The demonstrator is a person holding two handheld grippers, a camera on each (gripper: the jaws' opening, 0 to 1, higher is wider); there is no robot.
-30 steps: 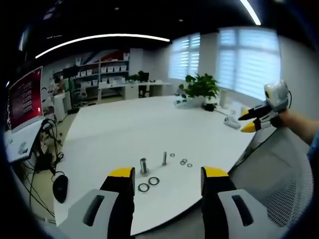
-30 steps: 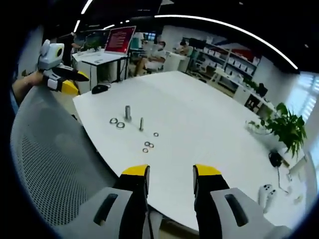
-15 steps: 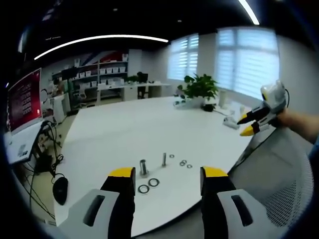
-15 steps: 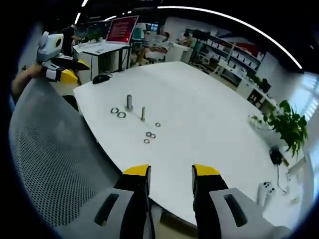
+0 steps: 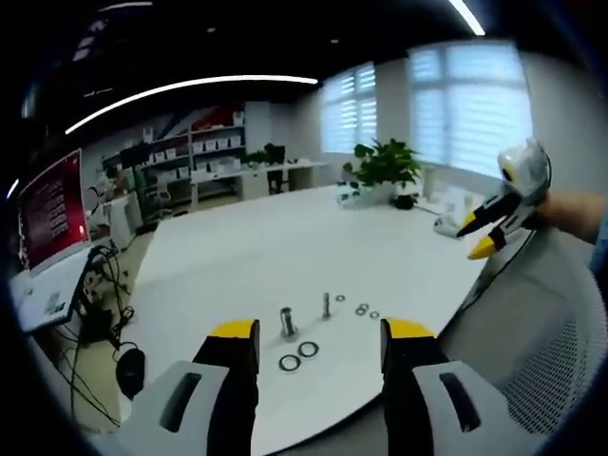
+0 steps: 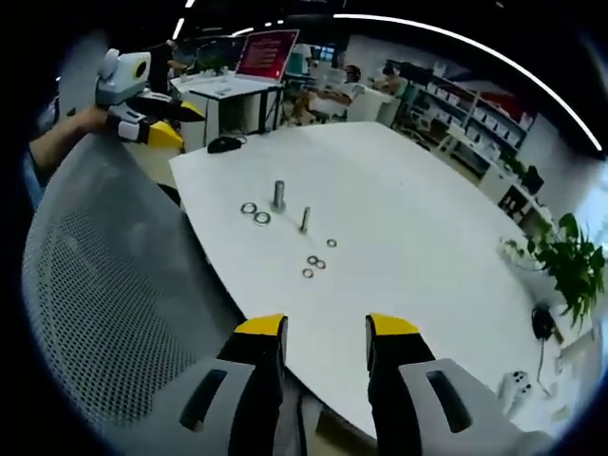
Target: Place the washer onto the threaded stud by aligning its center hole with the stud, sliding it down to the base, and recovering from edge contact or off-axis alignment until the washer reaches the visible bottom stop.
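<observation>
On the white table [image 5: 247, 256] stand a thick threaded stud [image 5: 288, 321] and a thinner stud [image 5: 327, 305]. Two large washers [image 5: 298, 356] lie in front of them, and small washers [image 5: 362, 309] lie to their right. My left gripper [image 5: 321, 334] hangs open and empty, short of the table edge. In the right gripper view the thick stud [image 6: 279, 196], thin stud [image 6: 305, 219], large washers [image 6: 256, 213] and small washers [image 6: 315, 262] lie well ahead of my right gripper [image 6: 327, 330], which is open and empty. Each gripper shows in the other's view, held in a hand: the right gripper [image 5: 473, 242] and the left gripper [image 6: 182, 125].
A grey mesh chair back [image 6: 104, 285] stands between both grippers and the table, also seen as the chair back [image 5: 541, 332]. A potted plant [image 5: 385, 166] and a white controller [image 6: 516, 385] sit at the table's far side. A monitor [image 5: 52, 204] and a mouse [image 6: 225, 143] are on a side desk.
Both cameras have shifted a little, so the table and studs sit slightly further right in each view. Studs and washers have not moved. Both grippers stay open.
</observation>
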